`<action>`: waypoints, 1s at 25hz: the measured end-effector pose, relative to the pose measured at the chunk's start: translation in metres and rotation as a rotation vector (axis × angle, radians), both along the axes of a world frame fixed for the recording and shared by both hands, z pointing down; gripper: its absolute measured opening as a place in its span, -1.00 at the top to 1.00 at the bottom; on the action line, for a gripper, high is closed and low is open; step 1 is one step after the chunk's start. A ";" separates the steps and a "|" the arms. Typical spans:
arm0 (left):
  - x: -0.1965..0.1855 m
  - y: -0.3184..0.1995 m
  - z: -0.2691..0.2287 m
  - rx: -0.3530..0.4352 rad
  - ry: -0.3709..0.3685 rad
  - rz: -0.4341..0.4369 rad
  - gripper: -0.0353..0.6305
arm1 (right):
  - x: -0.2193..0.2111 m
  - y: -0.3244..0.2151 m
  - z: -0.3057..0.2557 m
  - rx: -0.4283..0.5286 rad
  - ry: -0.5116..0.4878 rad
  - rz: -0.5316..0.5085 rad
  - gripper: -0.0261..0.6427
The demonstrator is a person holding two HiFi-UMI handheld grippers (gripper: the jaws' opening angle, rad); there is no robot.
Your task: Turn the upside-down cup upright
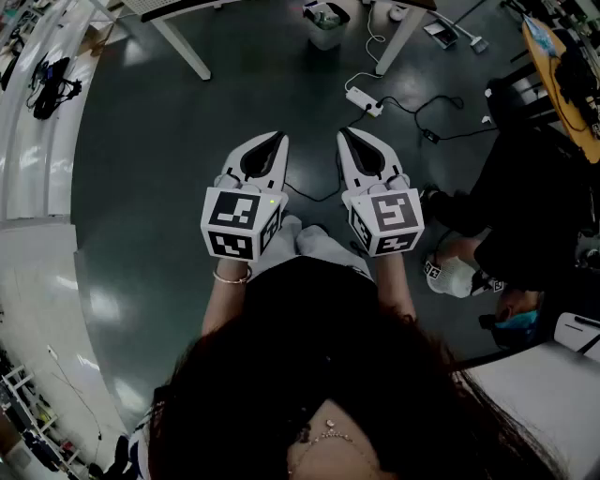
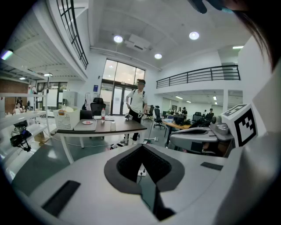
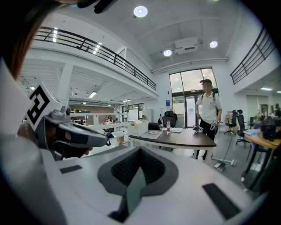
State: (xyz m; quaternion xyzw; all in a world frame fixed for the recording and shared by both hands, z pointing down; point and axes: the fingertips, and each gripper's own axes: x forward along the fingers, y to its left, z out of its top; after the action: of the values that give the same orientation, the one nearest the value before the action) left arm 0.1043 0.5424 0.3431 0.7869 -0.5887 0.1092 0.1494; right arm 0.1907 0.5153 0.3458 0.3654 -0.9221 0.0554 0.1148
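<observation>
Both grippers hang side by side over the dark floor, far from any table. My left gripper is shut with nothing in it, and so is my right gripper. The left gripper view looks past the closed tips to a distant brown table. On it stands a small white cup, too small to tell which way up. A bottle and a plate are near it. The right gripper view shows the same table beyond its closed tips.
A person stands at the table's far side. A white basket sits on its left end. On the floor lie a power strip with cables and a bin. Someone sits at the right. Office chairs stand beyond.
</observation>
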 end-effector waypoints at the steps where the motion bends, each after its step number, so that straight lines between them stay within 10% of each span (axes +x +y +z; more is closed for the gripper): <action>1: 0.002 0.000 0.001 -0.002 -0.002 0.004 0.88 | 0.002 0.000 0.000 -0.001 0.001 0.001 0.87; 25: 0.007 -0.051 0.013 0.008 -0.003 -0.068 0.88 | 0.020 -0.057 0.019 -0.022 -0.058 -0.026 0.87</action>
State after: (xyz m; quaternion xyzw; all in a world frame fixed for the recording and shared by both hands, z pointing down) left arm 0.1113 0.4910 0.3560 0.7668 -0.6158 0.1030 0.1488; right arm 0.2107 0.4585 0.3648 0.3502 -0.9291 0.0745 0.0927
